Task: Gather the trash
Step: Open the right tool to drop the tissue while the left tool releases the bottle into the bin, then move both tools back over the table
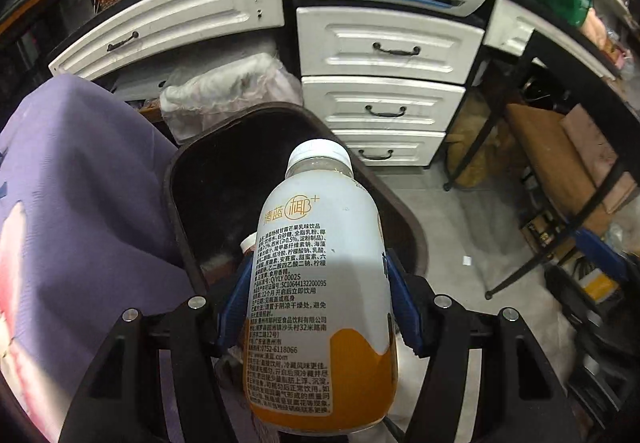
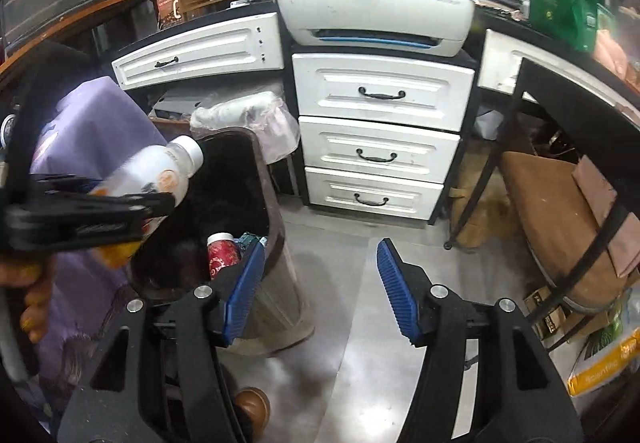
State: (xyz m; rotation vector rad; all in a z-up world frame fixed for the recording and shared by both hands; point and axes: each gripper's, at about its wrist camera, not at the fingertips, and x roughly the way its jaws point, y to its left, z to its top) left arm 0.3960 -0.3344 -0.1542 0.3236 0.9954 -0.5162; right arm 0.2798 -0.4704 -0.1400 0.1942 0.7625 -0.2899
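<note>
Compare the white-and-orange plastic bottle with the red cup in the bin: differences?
The white-and-orange plastic bottle is clamped in the left hand-held gripper, above the dark trash bin; the red patterned cup already lies inside it. The bottle is capped; the cup looks open-topped. Both are drink containers.

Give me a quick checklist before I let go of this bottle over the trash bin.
1. Left gripper clamped on bottle: ok.
2. Bottle cap on: ok.
3. Bottle over trash bin opening: ok; the right view shows it above the near rim.
4. Bin has room: ok; only a red cup and scraps show.
5. Right gripper clear of the drop: ok; open, beside the bin.
6. Bottle empty: cannot tell.
</note>
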